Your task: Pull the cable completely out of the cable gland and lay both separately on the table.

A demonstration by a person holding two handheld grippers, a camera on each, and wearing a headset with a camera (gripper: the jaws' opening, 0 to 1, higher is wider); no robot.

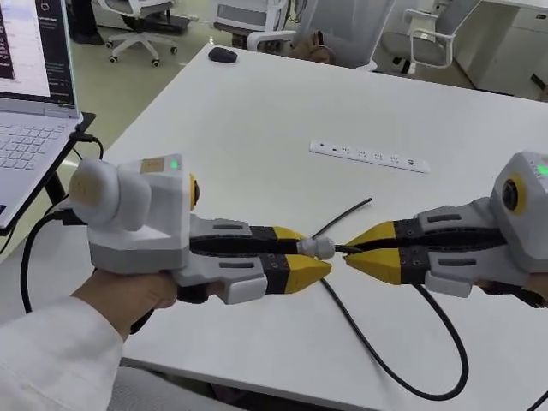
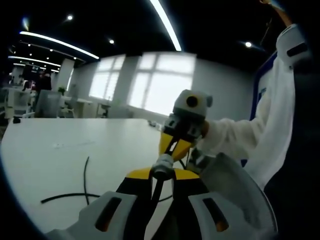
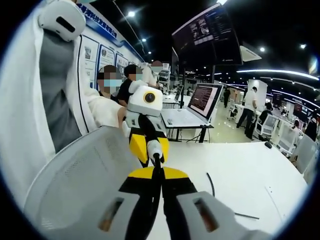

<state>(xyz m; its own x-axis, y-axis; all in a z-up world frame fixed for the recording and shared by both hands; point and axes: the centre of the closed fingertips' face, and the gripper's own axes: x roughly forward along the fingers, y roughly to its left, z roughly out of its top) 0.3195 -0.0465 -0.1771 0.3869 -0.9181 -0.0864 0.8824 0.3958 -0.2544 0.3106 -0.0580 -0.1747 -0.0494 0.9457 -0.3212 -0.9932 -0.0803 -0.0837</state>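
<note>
Above the white table (image 1: pixel 257 120), my left gripper (image 1: pixel 312 253) is shut on a small white cable gland (image 1: pixel 318 247). My right gripper (image 1: pixel 351 251) faces it tip to tip and is shut on the black cable (image 1: pixel 394 372) just where it leaves the gland. The cable's short end lies up the table, and a long loop hangs toward the near edge. In the left gripper view the gland (image 2: pixel 163 165) sits between my yellow tips, the right gripper (image 2: pixel 175 145) right behind it. In the right gripper view my jaws pinch the cable (image 3: pixel 158 164) in front of the gland (image 3: pixel 154 148).
A white power strip (image 1: pixel 368 157) lies farther back on the table and a black mouse (image 1: pixel 223 54) sits at the far edge. An open laptop (image 1: pixel 26 86) stands on a stand to the left. Office chairs (image 1: pixel 137 17) stand beyond the table.
</note>
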